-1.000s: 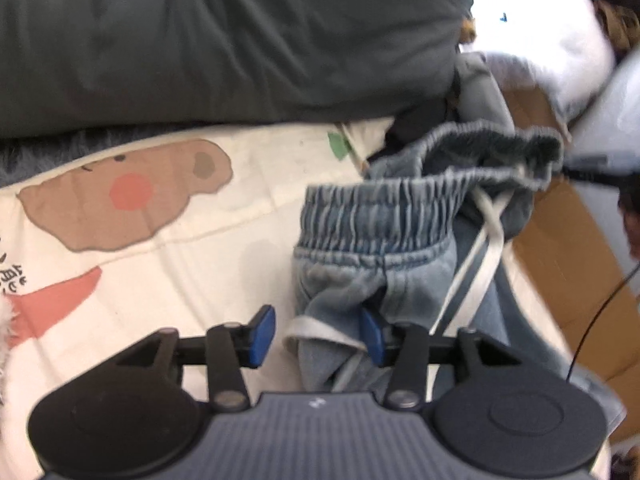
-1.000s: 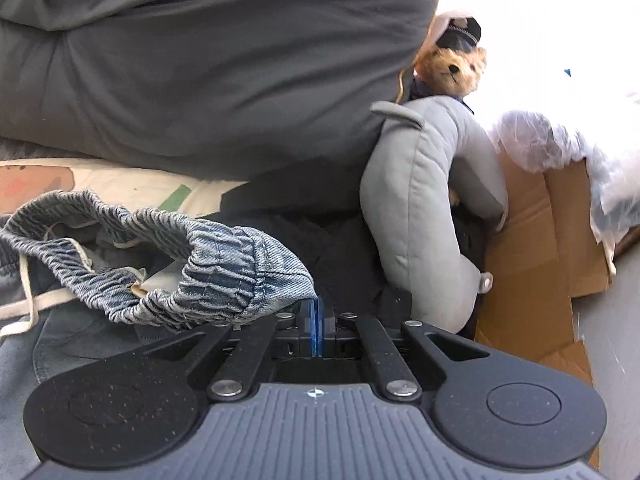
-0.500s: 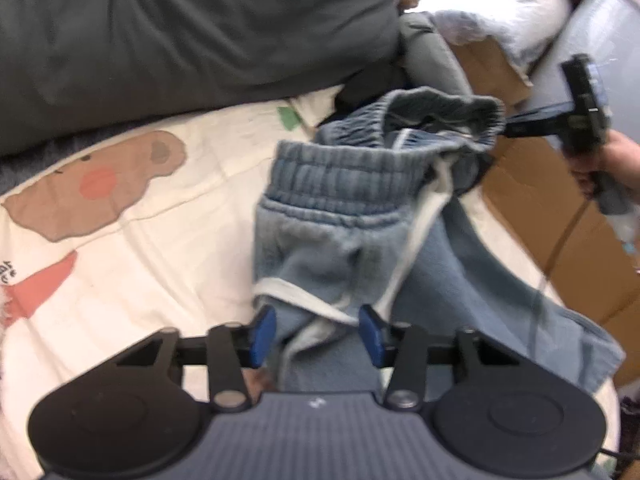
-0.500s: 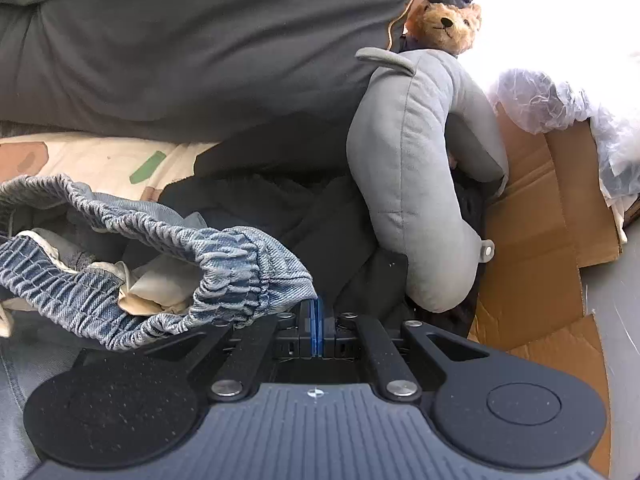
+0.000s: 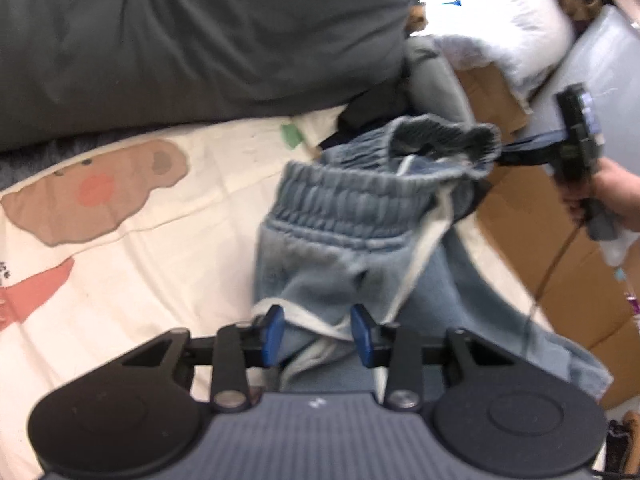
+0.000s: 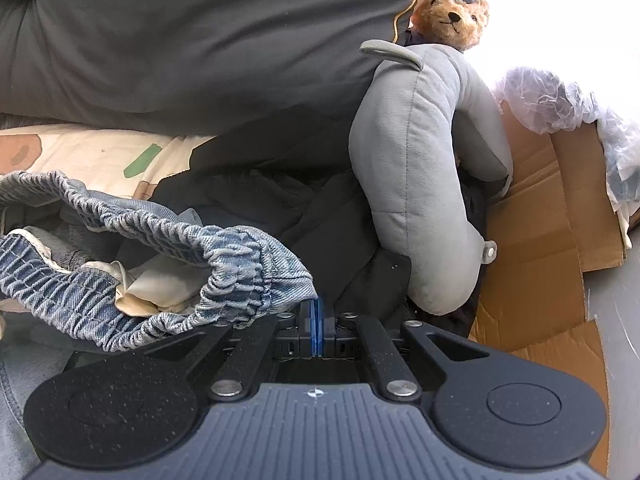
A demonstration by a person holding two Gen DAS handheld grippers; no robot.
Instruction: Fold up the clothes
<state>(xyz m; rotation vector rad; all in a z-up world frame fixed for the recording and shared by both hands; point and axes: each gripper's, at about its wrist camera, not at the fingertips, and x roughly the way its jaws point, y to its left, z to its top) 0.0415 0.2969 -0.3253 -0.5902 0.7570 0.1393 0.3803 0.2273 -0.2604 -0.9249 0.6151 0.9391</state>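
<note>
Denim shorts (image 5: 344,240) with a gathered elastic waistband, spread out on the cartoon-print sheet (image 5: 132,248) of a bed and partly lifted off it. Had a white drawstring (image 5: 424,248) trailing down the front. Waistband corner (image 6: 256,276) pinched tight in the right gripper (image 6: 318,328), blue pads fully together with a thin bit of denim caught between them. From the left wrist view, same gripper (image 5: 520,150) spotted off to the right, held in a hand (image 5: 616,192), tugging the waistband up and sideways.

Left gripper (image 5: 318,334) down at the near end of the shorts, jaws partway open and just been closing in. White-trimmed hem (image 5: 320,326) bunched up between the blue pads (image 5: 274,334), but couldn't tell for sure whether actually pressing on the cloth yet.

Further out: black garment (image 6: 304,216) crumpled just behind the shorts, big dark grey duvet (image 6: 200,40) heaped behind that. Grey plush toy (image 6: 416,184) leaning beside the black garment, teddy bear (image 6: 452,20) in a police cap poking up behind it. Flattened cardboard (image 6: 532,248) off the right side, with crinkly clear plastic (image 6: 552,100) on top.
</note>
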